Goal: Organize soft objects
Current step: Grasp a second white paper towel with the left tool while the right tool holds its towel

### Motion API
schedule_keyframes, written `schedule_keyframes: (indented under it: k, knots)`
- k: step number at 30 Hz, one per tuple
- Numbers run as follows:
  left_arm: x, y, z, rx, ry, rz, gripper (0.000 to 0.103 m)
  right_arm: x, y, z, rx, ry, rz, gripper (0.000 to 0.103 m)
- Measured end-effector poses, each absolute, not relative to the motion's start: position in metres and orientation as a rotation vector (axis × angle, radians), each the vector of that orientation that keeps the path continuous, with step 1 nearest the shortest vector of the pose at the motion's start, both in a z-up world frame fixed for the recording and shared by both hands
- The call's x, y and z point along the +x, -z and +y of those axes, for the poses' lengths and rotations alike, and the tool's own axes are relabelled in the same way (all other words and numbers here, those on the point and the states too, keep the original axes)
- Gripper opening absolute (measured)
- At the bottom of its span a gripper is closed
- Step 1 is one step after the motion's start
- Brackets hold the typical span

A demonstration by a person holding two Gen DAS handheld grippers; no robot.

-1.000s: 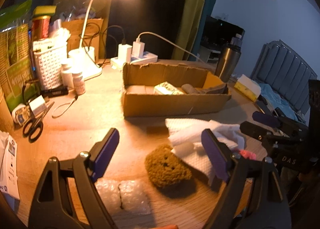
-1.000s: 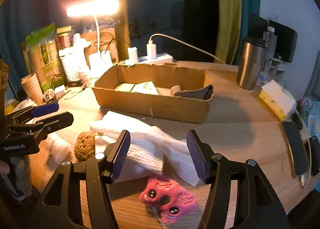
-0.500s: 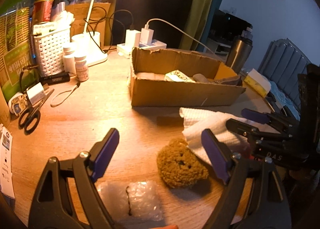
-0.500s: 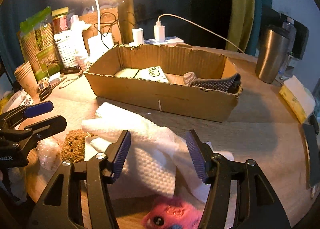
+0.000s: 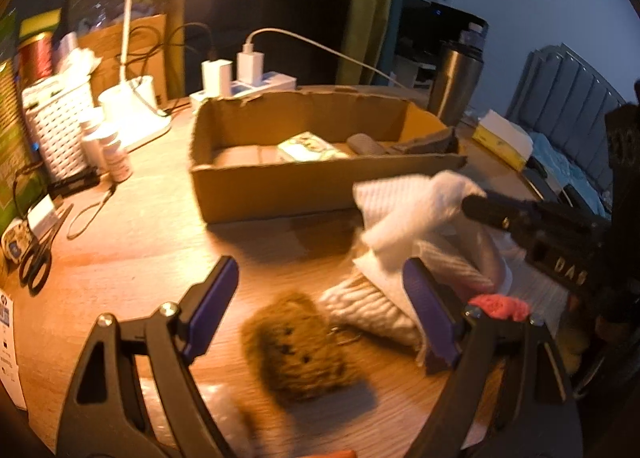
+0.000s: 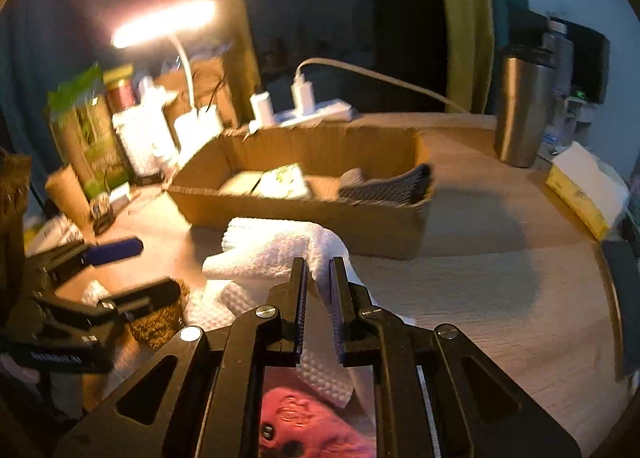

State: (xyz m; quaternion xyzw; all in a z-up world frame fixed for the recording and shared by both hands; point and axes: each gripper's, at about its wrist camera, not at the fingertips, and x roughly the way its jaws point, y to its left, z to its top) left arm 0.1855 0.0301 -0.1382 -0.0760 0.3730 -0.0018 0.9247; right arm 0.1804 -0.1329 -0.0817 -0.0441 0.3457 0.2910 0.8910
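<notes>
White waffle-weave cloth (image 6: 276,254), lying loose before the brown cardboard box (image 6: 304,217) a moment ago, is now pinched by the right gripper (image 6: 319,278), ready for boxing, while the left gripper (image 5: 320,294) hovers agape.

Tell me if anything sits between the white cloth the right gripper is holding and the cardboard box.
Nothing visible does. The right gripper is shut on the white cloth, and the cardboard box stands just beyond it. Only the box's near wall has to be cleared.
</notes>
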Motion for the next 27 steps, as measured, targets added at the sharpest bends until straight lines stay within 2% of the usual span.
schedule_keyframes:
  k: [10,27]
  knots:
    - [0.209,0.132,-0.014,-0.076,0.05,0.78,0.085,0.191,0.075,-0.191,-0.021,-0.526,0.687,0.013]
    - [0.255,0.158,-0.086,0.057,0.169,0.899,0.085,0.204,0.11,-0.25,0.004,-0.403,0.782,0.013]
